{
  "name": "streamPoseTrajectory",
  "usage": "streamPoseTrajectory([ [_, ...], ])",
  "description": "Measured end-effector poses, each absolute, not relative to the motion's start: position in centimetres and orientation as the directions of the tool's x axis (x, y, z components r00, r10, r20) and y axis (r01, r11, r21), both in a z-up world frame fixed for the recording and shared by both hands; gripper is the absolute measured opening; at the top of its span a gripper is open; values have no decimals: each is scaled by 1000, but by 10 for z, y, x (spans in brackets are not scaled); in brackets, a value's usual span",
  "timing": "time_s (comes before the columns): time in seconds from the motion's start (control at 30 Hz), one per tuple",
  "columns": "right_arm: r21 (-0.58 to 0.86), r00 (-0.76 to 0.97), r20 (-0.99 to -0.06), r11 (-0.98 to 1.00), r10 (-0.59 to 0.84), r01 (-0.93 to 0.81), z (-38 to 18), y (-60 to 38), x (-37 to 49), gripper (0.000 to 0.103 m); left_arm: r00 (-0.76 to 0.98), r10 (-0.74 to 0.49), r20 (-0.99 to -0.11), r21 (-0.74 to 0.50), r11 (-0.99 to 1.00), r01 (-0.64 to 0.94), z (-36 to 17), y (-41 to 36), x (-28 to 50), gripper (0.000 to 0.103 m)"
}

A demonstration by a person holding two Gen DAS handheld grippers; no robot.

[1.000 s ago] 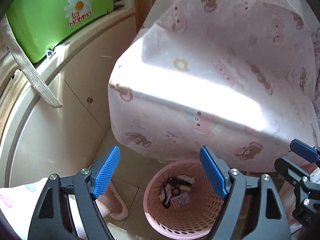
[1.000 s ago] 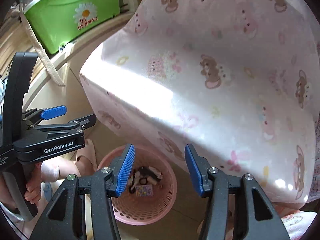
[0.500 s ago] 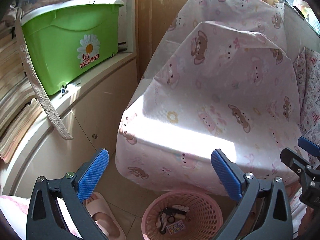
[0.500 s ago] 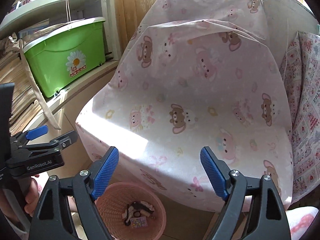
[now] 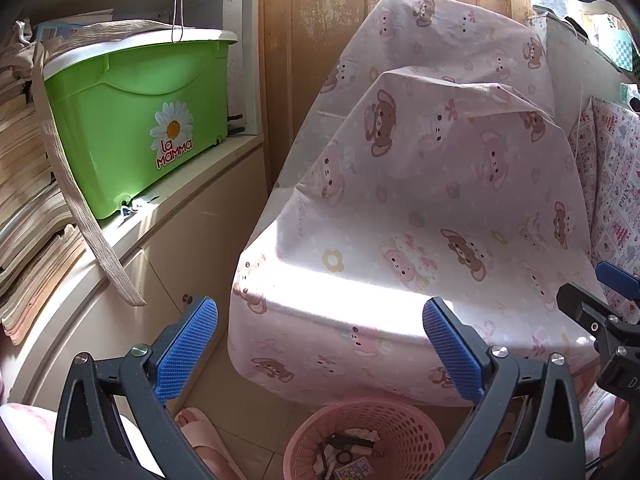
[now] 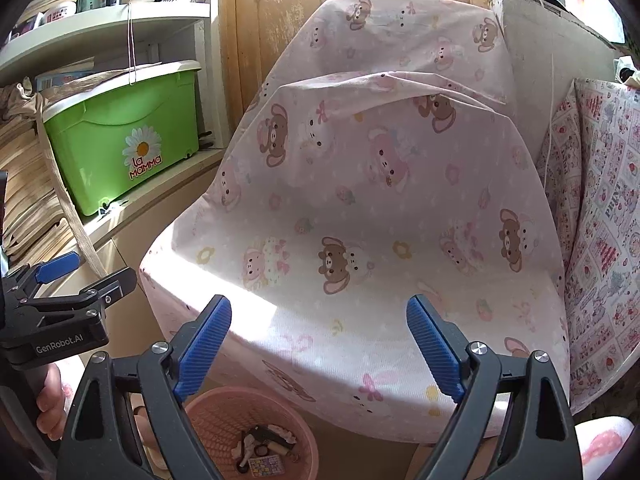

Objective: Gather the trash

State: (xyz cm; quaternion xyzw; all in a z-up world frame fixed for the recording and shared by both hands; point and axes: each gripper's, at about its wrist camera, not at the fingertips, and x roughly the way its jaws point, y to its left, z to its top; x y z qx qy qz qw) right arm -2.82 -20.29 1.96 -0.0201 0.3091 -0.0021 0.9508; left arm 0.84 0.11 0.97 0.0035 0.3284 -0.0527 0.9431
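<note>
Above the pink basket (image 5: 366,438), left tongs (image 5: 320,344) and right tongs (image 6: 319,346) just spread wide, both empty. Trash (image 6: 262,450) now inside, near floor; deposit probably complete.

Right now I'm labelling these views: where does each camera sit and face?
Left wrist: on the left tongs, open, angled down at the pink basket and draped cloth; right tongs at its right edge.
Right wrist: on the right tongs, open, facing likewise; left tongs and fingers at its left edge.
Shared: basket, cloth, green box.
</note>
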Motion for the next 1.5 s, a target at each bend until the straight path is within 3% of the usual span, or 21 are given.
streamPoseTrajectory([
  [1.5, -11, 777, -629, 1000, -15, 10, 11, -208, -20, 91, 782, -76, -619, 17, 994, 111, 8, -4, 5, 102],
])
